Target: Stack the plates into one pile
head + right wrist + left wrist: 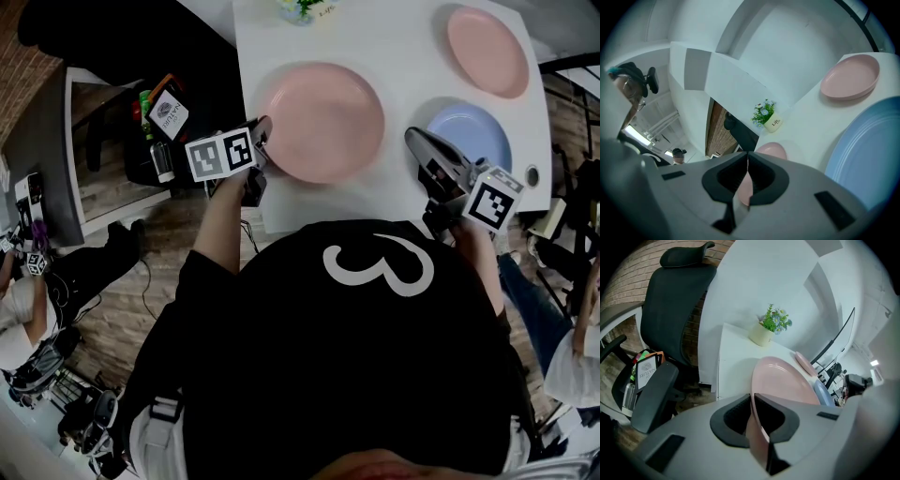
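Note:
Three plates lie apart on the white table (403,37): a large pink plate (323,122) in the middle, a smaller pink plate (487,52) at the far right, and a blue plate (469,136) near the front right. My left gripper (263,131) is shut on the large pink plate's left rim; in the left gripper view the rim (757,437) runs between the pads (740,416). My right gripper (415,139) hovers at the blue plate's left edge with its jaws together and nothing in them (747,157). The blue plate (867,150) lies just to its right.
A small potted plant (302,9) stands at the table's far edge. A black office chair (675,301) and a side shelf with a bottle and a box (167,117) are left of the table. People sit around the room's edges.

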Tool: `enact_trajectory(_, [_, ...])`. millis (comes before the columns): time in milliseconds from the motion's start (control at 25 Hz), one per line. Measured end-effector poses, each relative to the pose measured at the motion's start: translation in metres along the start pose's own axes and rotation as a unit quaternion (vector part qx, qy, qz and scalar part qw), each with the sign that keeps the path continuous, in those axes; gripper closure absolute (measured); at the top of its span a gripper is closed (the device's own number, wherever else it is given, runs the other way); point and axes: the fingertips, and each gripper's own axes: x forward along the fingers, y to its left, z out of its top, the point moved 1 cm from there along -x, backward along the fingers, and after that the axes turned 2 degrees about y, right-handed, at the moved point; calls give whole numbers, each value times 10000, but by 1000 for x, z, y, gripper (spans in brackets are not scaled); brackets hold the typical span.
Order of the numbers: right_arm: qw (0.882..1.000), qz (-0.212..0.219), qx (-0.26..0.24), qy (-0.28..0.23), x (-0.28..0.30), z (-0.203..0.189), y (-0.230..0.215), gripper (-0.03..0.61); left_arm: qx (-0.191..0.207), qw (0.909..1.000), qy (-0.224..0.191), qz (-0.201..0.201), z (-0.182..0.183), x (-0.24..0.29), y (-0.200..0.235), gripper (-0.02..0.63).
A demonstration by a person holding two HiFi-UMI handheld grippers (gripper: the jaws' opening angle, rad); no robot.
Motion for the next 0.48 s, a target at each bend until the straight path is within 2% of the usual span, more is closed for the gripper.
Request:
enact_trajectory(160, [9999,-143,-38,65,-4,-2,-5,554,-104,9999,50,-25,0,1,-2,580])
enact_trajectory(360, [9999,-86,96,55,-6,-10,-9,554,-444,9989,-27,-116,-2,2,-3,586])
enact_trajectory(480, [9999,-108,98,64,-7,-12,-10,554,-452,9989,-76,-91,-2,-1,-5,586])
